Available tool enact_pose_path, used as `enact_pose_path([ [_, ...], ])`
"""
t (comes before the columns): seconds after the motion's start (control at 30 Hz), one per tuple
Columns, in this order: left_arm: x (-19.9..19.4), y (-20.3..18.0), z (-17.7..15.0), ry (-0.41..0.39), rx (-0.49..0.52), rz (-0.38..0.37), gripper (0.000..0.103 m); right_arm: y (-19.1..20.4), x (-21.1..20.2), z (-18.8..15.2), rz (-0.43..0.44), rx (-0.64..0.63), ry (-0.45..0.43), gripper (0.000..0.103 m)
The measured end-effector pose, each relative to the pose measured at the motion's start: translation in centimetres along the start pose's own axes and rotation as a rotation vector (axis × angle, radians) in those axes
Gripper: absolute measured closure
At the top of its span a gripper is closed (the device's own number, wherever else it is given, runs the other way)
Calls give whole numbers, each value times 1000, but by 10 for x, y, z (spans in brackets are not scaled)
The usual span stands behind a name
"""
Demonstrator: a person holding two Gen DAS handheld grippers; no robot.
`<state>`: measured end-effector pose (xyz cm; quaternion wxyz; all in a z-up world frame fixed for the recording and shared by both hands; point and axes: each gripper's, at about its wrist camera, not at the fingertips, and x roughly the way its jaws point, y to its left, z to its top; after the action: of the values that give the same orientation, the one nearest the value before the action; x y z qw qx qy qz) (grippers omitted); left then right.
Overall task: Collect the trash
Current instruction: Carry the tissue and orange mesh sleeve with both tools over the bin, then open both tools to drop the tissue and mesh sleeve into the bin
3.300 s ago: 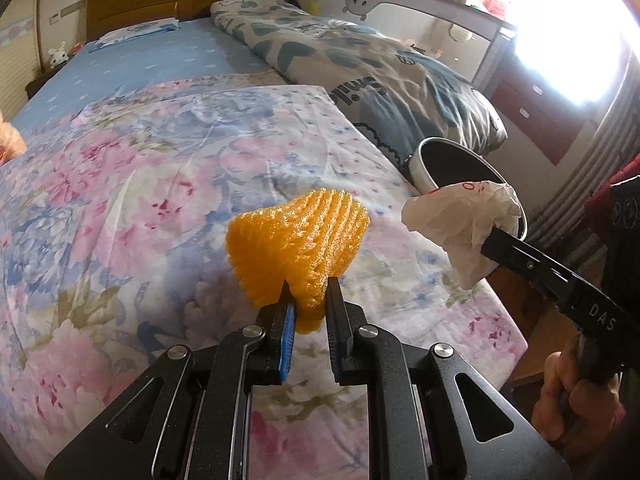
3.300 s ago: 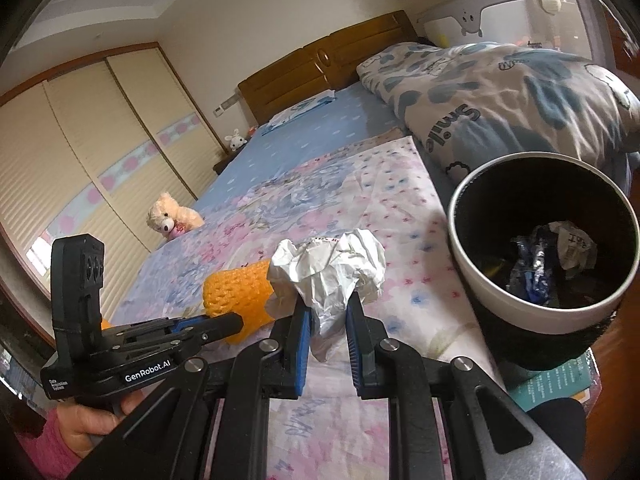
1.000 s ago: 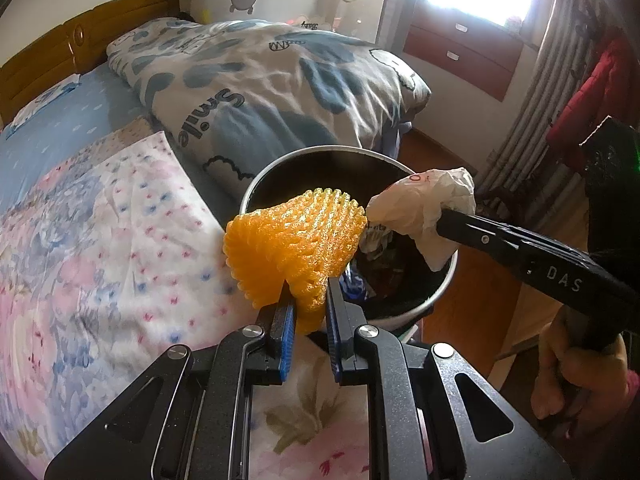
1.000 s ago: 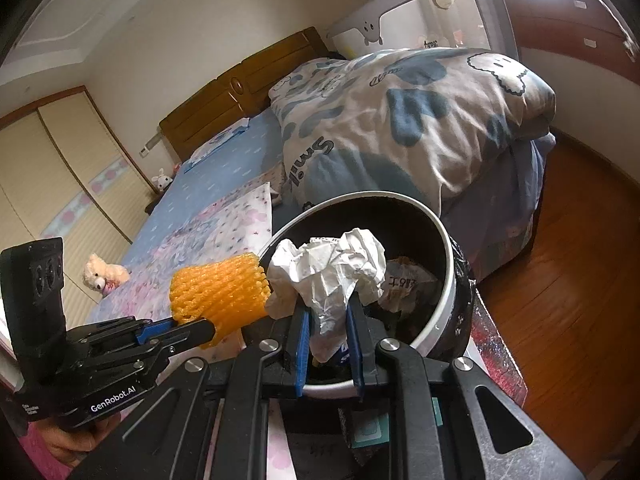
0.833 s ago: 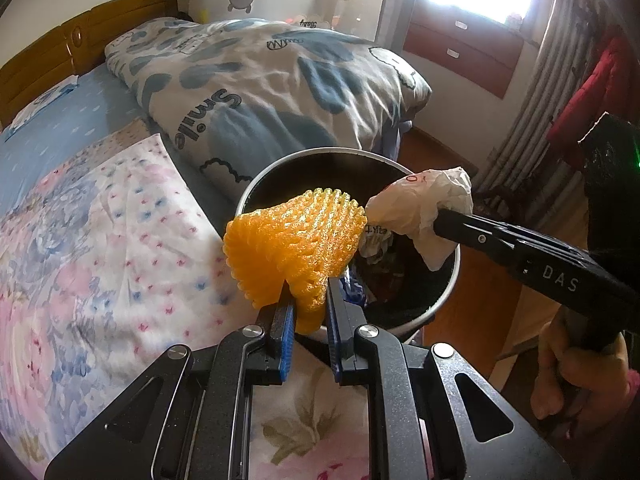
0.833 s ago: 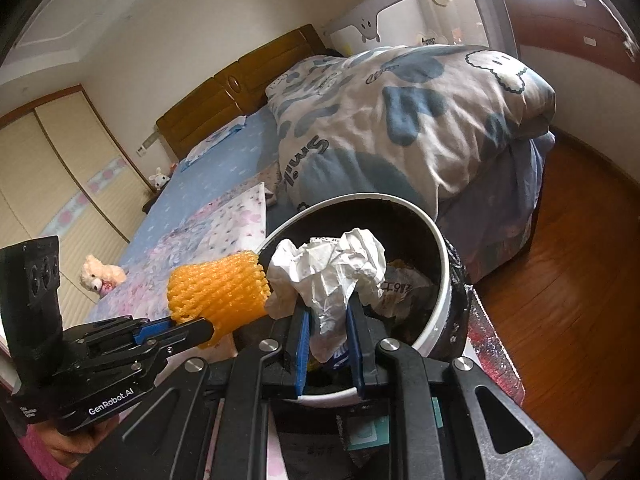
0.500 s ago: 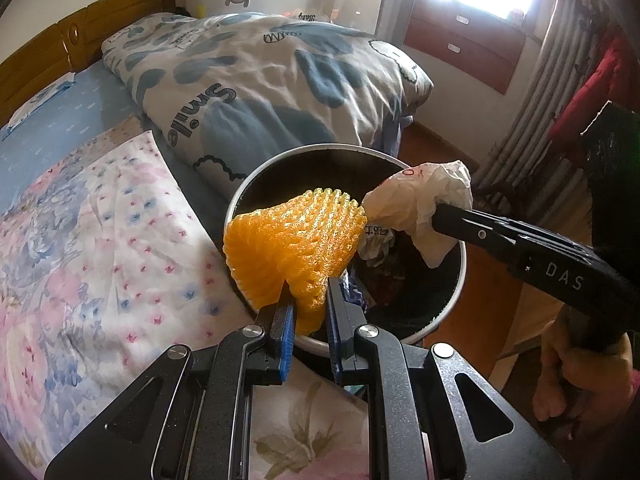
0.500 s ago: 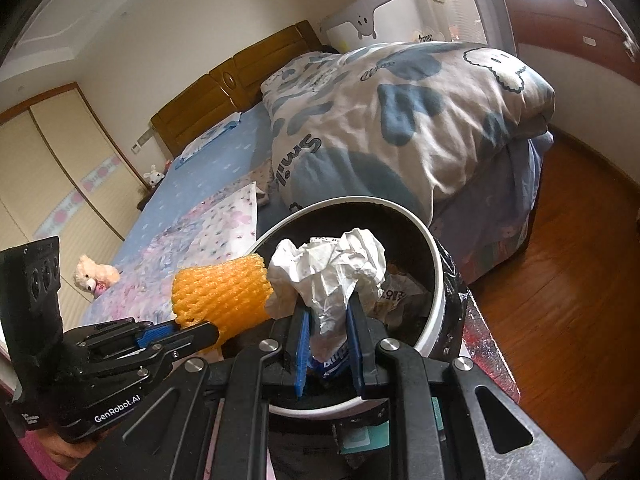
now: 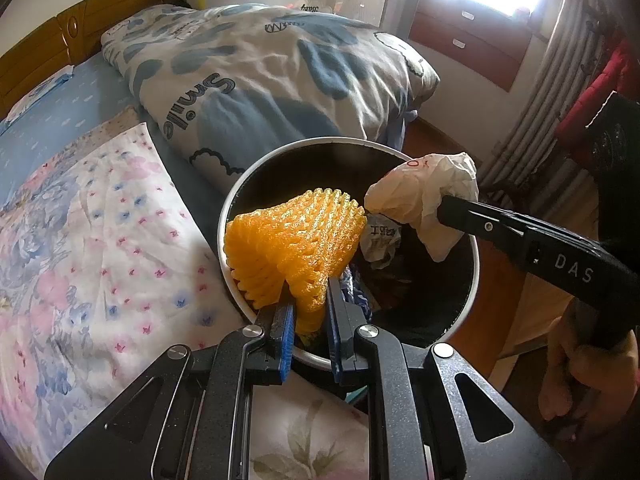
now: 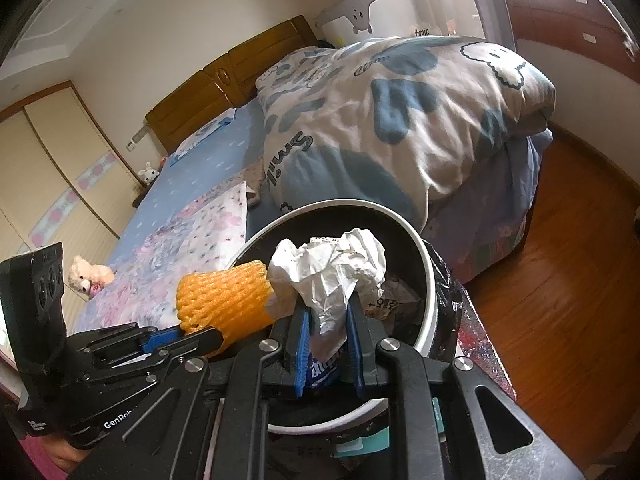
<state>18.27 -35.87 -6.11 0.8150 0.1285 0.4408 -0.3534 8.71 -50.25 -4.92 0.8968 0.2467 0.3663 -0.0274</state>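
My left claw (image 9: 308, 320) pinches the narrow end of an orange foam net (image 9: 296, 240), which fans out above the near rim of the waste bin (image 9: 240, 184). My right claw (image 10: 326, 330) is clamped on a crumpled white paper wad (image 10: 332, 268), held over the bin's open mouth, just to the right of the net.

From the left wrist view I see the right claw (image 9: 444, 210) reaching in from the side with the wad (image 9: 424, 192) hanging over the far right part of the bin, and my right hand (image 9: 580, 376) on its handle. The right wrist view shows the opposite: the left claw (image 10: 208, 334) coming in from the left, the net (image 10: 220, 296) lying over the bin's left rim (image 10: 428, 276).

Inside the bin, the left view shows a printed white scrap (image 9: 380, 240) under the wad. The right view adds a blue printed wrapper (image 10: 320, 368) directly beneath my right claw, and the black bag lining spilling over the bin's right side.

Left of the bin lies the bed's floral sheet (image 9: 100, 240); behind the bin sits a folded blue-and-white quilt (image 9: 260, 80). Only the right view shows the wooden floor (image 10: 560, 280) to the bin's right and a teddy bear (image 10: 86, 276) far off to its left.
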Motion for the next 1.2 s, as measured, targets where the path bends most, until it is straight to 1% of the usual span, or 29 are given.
enact_pose_path([
  [0.2, 2, -1, 1, 1, 2, 1, 90, 0, 4, 1, 2, -3, 13, 86],
  [0.67, 5, -4, 5, 1, 11, 3, 90, 1, 6, 1, 3, -2, 13, 86],
  [1.03, 4, -4, 8, 1, 12, -3, 89, 0, 10, 3, 3, 1, 21, 83],
  [1.1, 4, -4, 8, 1, 17, -2, 88, 0, 11, 4, 3, 3, 23, 82],
  [1.13, 4, -4, 9, 1, 20, -2, 86, -1, 11, 4, 3, 5, 26, 82],
  [1.17, 3, -4, 9, 1, 21, 0, 80, -1, 11, 4, 3, 7, 27, 81],
  [1.2, 2, -4, 9, -1, 22, 3, 77, -2, 11, 4, 2, 10, 29, 80],
])
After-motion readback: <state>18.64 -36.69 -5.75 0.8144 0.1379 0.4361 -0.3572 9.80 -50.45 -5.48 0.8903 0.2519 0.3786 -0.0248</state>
